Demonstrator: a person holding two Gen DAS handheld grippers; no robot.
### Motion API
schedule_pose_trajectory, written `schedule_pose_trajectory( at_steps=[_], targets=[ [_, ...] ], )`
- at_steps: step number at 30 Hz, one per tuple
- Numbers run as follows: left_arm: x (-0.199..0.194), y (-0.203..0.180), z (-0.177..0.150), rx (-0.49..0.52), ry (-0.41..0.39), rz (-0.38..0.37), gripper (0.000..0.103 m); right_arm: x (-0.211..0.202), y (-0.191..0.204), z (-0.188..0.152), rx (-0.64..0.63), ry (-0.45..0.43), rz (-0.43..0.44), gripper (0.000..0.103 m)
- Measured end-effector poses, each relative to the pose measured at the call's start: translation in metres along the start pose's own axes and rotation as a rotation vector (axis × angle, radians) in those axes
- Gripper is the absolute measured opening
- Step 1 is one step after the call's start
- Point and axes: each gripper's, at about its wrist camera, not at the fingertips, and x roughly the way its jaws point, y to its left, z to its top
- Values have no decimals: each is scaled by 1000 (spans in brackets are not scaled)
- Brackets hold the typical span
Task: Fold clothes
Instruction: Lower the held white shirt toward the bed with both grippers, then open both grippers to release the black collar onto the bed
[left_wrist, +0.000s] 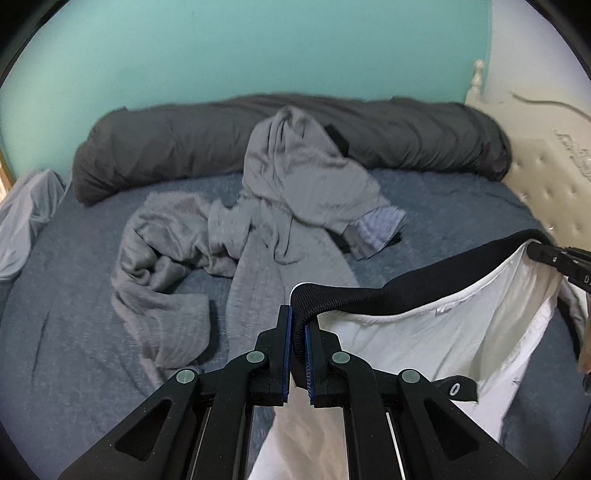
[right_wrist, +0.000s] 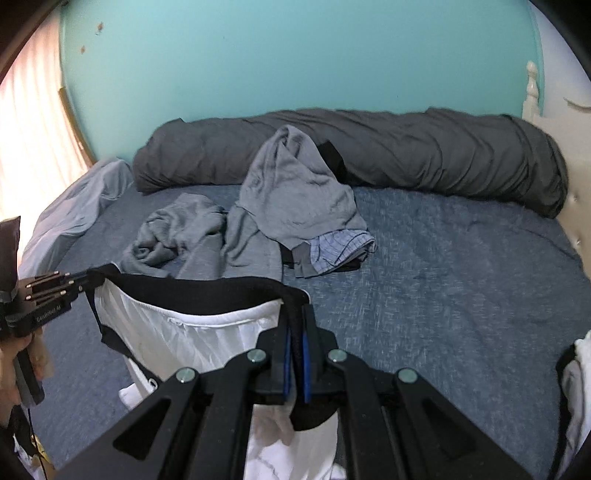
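Observation:
A white garment with a black waistband (left_wrist: 399, 295) (right_wrist: 192, 286) hangs stretched between my two grippers above the blue bed. The left gripper (left_wrist: 298, 317) is shut on one end of the waistband. At the other end the right gripper (right_wrist: 295, 317) is shut on the band too. The white cloth (left_wrist: 443, 332) (right_wrist: 177, 332) droops below the band. In the left wrist view the right gripper (left_wrist: 539, 251) pinches the band at the right edge. The left gripper (right_wrist: 83, 278) shows at the left edge of the right wrist view.
A heap of grey clothes (left_wrist: 280, 206) (right_wrist: 280, 199) with a blue checked piece (right_wrist: 340, 247) lies mid-bed. A rolled dark grey duvet (left_wrist: 406, 136) (right_wrist: 443, 155) runs along the teal wall. The cream padded headboard (left_wrist: 546, 177) stands at the right. A pale sheet (right_wrist: 81, 206) lies bunched at the left.

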Motion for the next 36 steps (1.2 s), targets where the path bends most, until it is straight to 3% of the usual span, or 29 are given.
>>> schedule_pose_trajectory(
  at_steps=[11,21,24,25,26,27,28,36],
  targets=[
    [137,11,-7,-20,125,5,6,134,-37,-10,-16,132,-75,4],
    [205,2,-29,-77,217,-79,10,219,-50,-42,41,268,-67,6],
    [205,2,-32,-91,207,-103,32,225,-55,-48,71,270,-64,11],
    [202,3,-32,-101,200,-117,51,222,-58,-48,81,261,-57,16],
    [199,3,-31,-108,190,-128,65,220,-60,-47,91,255,-50,31],
    [193,2,-28,-107,172,-128,67,217,-62,-47,102,249,-43,48],
    [188,1,-25,-107,155,-127,67,212,-65,-45,117,233,-35,52],
    [136,5,-11,-86,63,-121,68,152,-77,-32,185,76,1,53]
  ],
)
